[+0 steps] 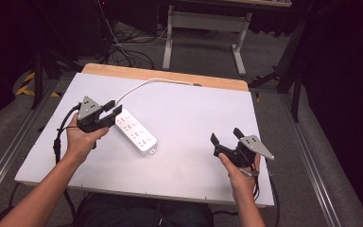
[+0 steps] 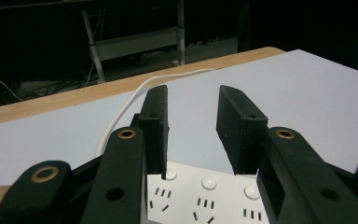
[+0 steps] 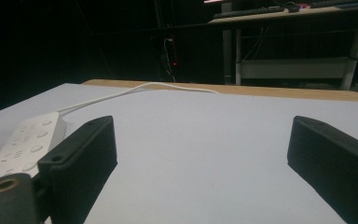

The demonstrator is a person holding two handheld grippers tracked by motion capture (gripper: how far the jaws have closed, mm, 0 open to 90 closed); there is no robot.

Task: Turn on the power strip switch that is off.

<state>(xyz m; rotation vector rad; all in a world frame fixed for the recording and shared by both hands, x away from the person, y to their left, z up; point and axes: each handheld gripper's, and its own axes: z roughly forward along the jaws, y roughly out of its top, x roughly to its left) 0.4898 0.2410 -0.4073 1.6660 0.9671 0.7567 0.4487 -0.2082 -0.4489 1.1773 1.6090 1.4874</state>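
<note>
A white sheet covers the counter (image 1: 179,156), with a strip of bare wood showing along its far edge at 12 o'clock. Around it lie grey carpet and a dark room; a white-framed desk (image 1: 203,21) stands beyond, with loose cables on the floor beside it. A white power strip (image 1: 135,131) lies flat at the counter's 9 o'clock side, its white cord (image 1: 146,84) curving off toward 12. The left claw (image 1: 114,108) hovers over the strip's far end, jaws partly apart and gripping nothing. The right claw (image 1: 226,136) sits at 4 o'clock, jaws spread wide and empty.
</note>
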